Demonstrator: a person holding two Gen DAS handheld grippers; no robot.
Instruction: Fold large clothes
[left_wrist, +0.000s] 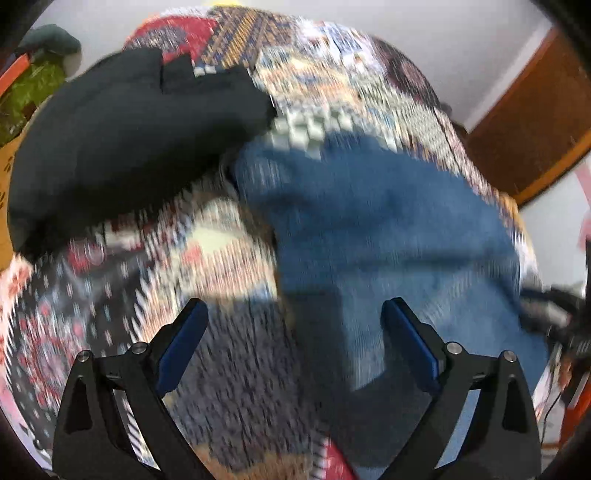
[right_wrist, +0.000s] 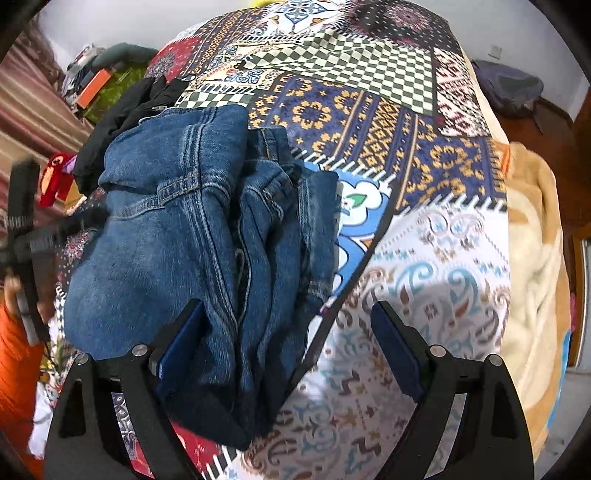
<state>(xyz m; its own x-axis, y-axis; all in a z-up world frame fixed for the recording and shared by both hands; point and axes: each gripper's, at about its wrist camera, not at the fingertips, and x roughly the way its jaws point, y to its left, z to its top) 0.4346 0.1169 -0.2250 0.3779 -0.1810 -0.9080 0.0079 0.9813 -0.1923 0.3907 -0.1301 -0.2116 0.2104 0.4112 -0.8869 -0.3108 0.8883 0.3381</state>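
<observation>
A pair of blue jeans (right_wrist: 192, 236) lies bunched and loosely folded on a patchwork bedspread (right_wrist: 369, 122). My right gripper (right_wrist: 288, 317) hangs open just above the jeans' near end; denim lies between its fingers, and the pads do not press on it. In the blurred left wrist view the jeans (left_wrist: 376, 229) fill the right half. My left gripper (left_wrist: 295, 317) is open over the jeans' left edge and the bedspread (left_wrist: 184, 258), holding nothing. A black garment (left_wrist: 122, 136) lies at the far left, also visible behind the jeans as a dark garment (right_wrist: 125, 110).
A cream blanket (right_wrist: 532, 258) lies along the bed's right side. Clutter with an orange box (right_wrist: 94, 88) sits at the far left, beside striped fabric. The other handheld gripper (right_wrist: 26, 236) and an orange sleeve (right_wrist: 18, 369) show at the left edge. A wooden door (left_wrist: 532, 122) stands at the right.
</observation>
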